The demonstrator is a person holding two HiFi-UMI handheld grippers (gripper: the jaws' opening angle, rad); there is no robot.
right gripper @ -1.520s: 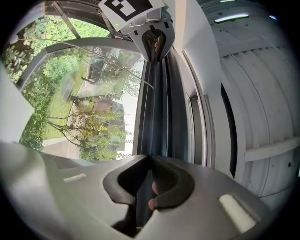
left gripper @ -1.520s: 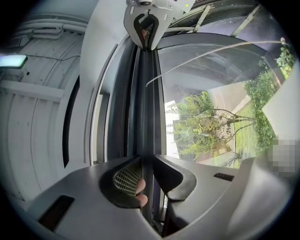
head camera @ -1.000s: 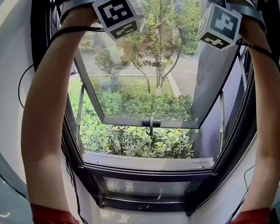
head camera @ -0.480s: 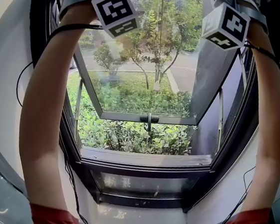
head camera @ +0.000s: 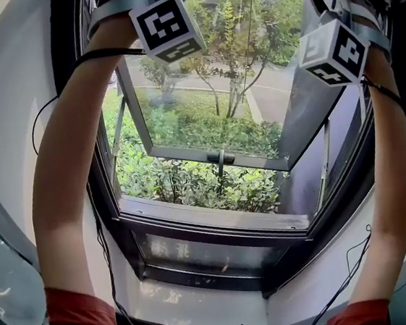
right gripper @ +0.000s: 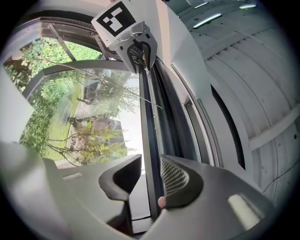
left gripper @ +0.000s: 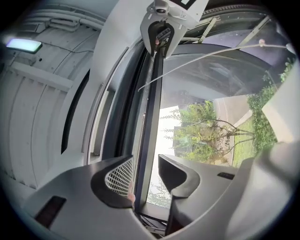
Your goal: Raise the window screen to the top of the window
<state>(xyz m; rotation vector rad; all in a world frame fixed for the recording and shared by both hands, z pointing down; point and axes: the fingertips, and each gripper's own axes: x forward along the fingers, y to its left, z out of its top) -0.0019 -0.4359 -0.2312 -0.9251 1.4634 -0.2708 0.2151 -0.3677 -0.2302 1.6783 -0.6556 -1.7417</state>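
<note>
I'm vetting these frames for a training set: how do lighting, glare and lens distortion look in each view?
Head view: fisheye bows the window frame; daylight outside is bright, the wall beside it dimmer. Left gripper view: the sky behind the trees is blown out white, and a ceiling lamp glares. Right gripper view: reflections streak the open pane; corners vignette black.

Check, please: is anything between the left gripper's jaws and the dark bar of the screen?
Nothing visible. The dark bar runs through the gap of the left gripper, whose jaws have just been opening and stand apart.
</note>
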